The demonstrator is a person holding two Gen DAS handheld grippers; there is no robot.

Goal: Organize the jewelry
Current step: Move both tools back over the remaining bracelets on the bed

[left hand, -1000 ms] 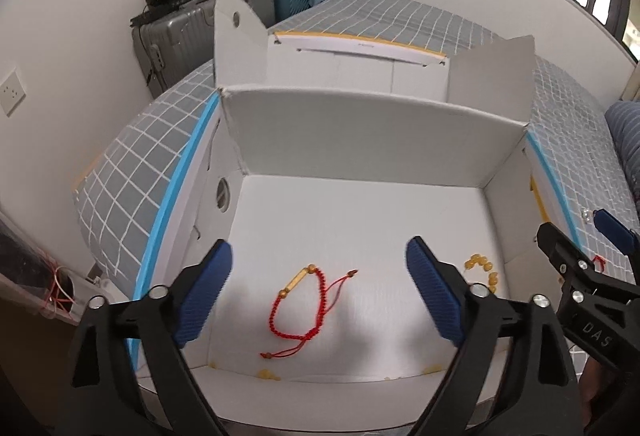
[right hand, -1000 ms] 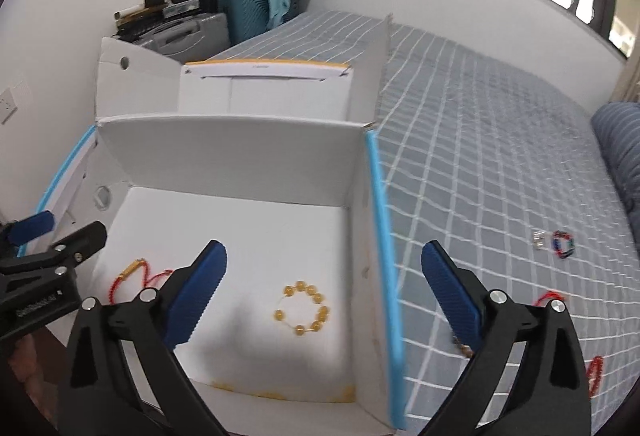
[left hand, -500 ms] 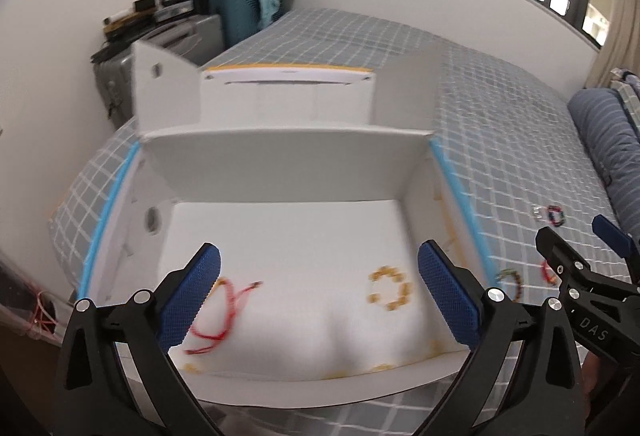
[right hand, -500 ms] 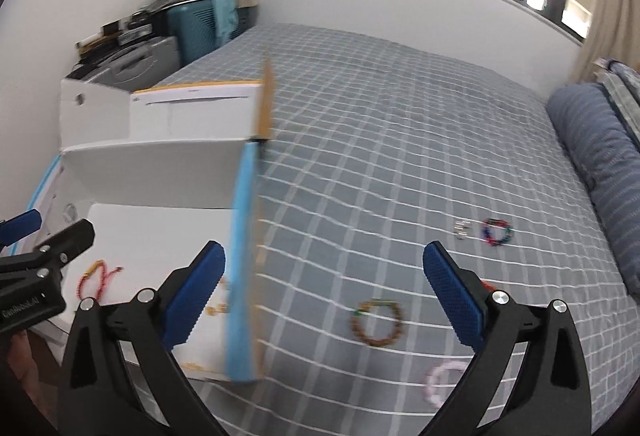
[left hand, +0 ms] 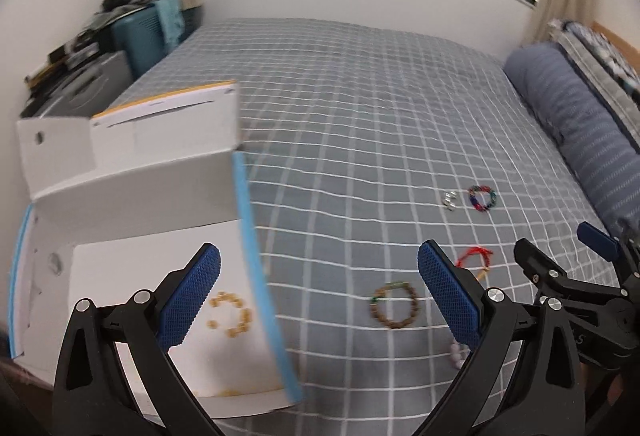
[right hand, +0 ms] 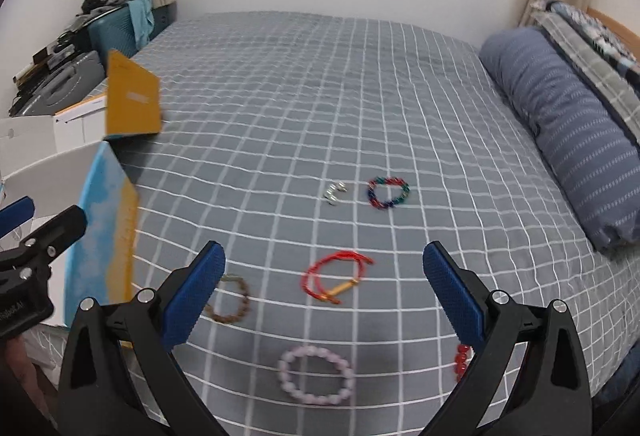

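Both grippers are open and empty above the bed. My left gripper (left hand: 318,294) hangs over the right wall of the white cardboard box (left hand: 132,179), which holds a yellow bead bracelet (left hand: 230,314). My right gripper (right hand: 324,290) is over the loose jewelry on the bedspread: a red cord bracelet (right hand: 334,278), a brown bead bracelet (right hand: 230,306), a pink bead bracelet (right hand: 316,376), a multicoloured bracelet (right hand: 388,192), small silver pieces (right hand: 335,192) and red beads (right hand: 461,360) behind my right finger. The brown bracelet also shows in the left wrist view (left hand: 394,306).
The grey checked bedspread (right hand: 320,95) fills the middle. A blue striped bolster (right hand: 560,123) lies along the right. Suitcases and clutter (left hand: 100,47) stand at the far left by the wall. The box's orange flap (right hand: 132,103) stands up.
Both grippers have swung right, away from the box interior toward the loose jewelry on the bedspread. The red cord bracelet in the box is out of view. Both jaws stayed open.
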